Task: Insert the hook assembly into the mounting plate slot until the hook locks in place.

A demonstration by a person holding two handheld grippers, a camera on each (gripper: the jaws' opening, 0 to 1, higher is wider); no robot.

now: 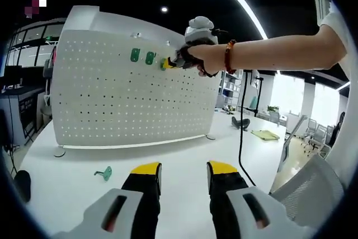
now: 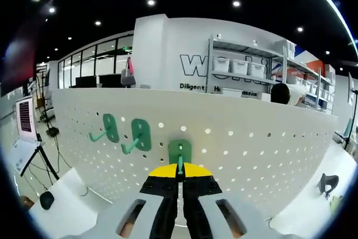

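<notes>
A: In right gripper view, green hook (image 2: 180, 153) at pegboard (image 2: 251, 149), in upper part, right of two other green hooks (image 2: 140, 135) already hanging there. Flat green plate against the white board, thin green prong pointing out towards camera.

B: Held by right gripper (image 2: 180, 173)?

A: Yes. Yellow-tipped jaws nearly together, pinching the prong between them. Plate touching the board; locked or not, cannot tell.

B: And the two other hooks?

A: Same look: rounded green plate with small hole near top, prong going out and down to the left, bent up at the end. Side by side, near each other, left one slightly higher in this view.

B: From left gripper view?

A: Pegboard (image 1: 128, 93) upright on white table (image 1: 184, 155), many small holes in rows. Person's hand (image 1: 204, 60) with right gripper (image 1: 168, 63) at upper right part of board, red bead bracelet (image 1: 227, 55) on wrist. Two green plates (image 1: 142, 56) just left of the yellow tips. Held hook itself too small to see clearly here.

B: Left gripper (image 1: 184, 172)?

A: Low above table, apart from board. Jaws standing apart with a clear gap, holding nothing.

B: Anything else on table?

A: One more green hook (image 1: 104, 173) lying loose in front of board, left of left gripper. Black cable (image 1: 241, 132) hanging down at right.
</notes>
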